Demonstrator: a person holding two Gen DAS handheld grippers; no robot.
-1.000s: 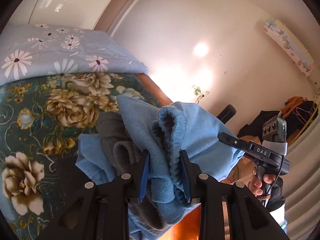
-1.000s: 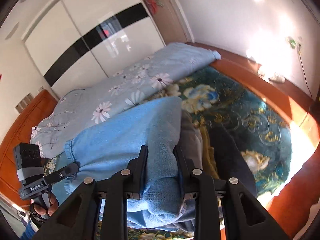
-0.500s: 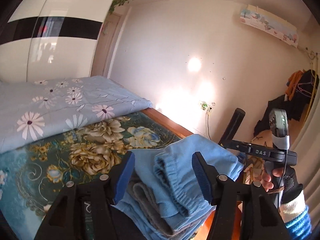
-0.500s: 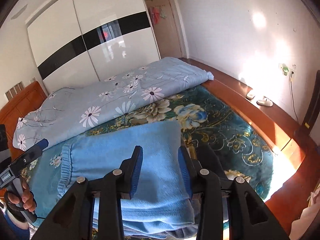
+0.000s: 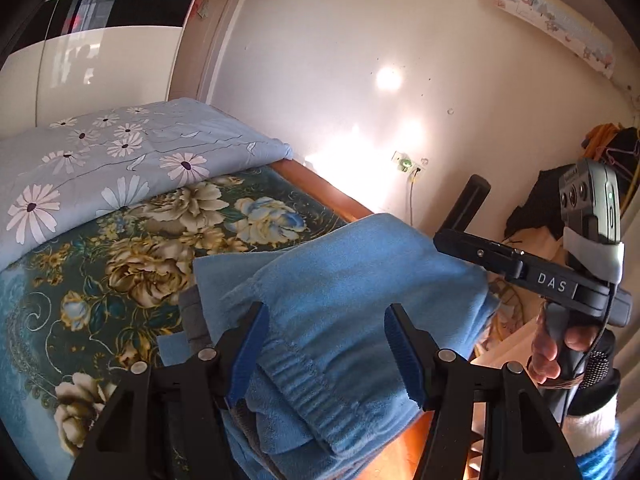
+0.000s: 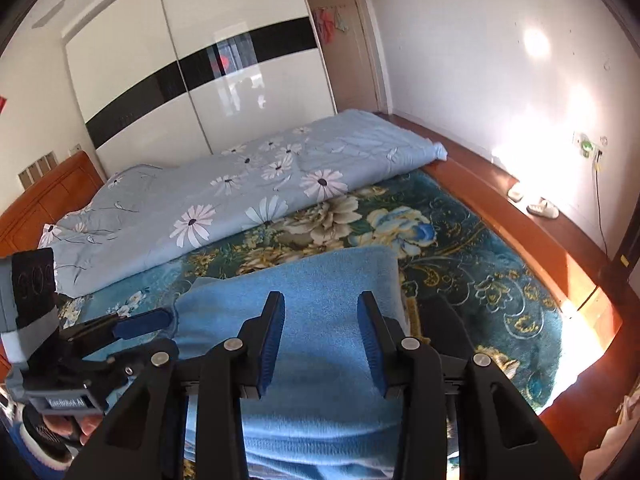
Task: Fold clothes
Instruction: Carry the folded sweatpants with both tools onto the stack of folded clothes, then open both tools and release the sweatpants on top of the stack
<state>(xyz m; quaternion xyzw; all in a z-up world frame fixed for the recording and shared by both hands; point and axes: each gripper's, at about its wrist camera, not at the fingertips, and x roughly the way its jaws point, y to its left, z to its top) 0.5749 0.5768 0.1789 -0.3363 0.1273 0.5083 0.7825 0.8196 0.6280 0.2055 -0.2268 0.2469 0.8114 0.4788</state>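
Note:
A folded light blue fleece garment (image 5: 344, 280) with an elastic band lies on the flowered bed blanket (image 5: 132, 264), on top of a grey garment (image 5: 192, 312). My left gripper (image 5: 326, 344) is open, its jaws spread wide over the blue garment's banded edge and holding nothing. My right gripper (image 6: 320, 340) is open above the same blue garment (image 6: 320, 280), empty. The right gripper shows at the right of the left wrist view (image 5: 532, 276), and the left gripper at the lower left of the right wrist view (image 6: 100, 336).
A pale blue daisy quilt (image 6: 224, 200) lies folded along the far side of the bed. The wooden bed frame (image 6: 520, 216) runs along the white wall. A wardrobe (image 6: 192, 64) stands behind. Clothes hang at the right (image 5: 608, 148).
Both grippers opened and let go of the blue garment, then drew back and up. The garment now lies flat on the bed.

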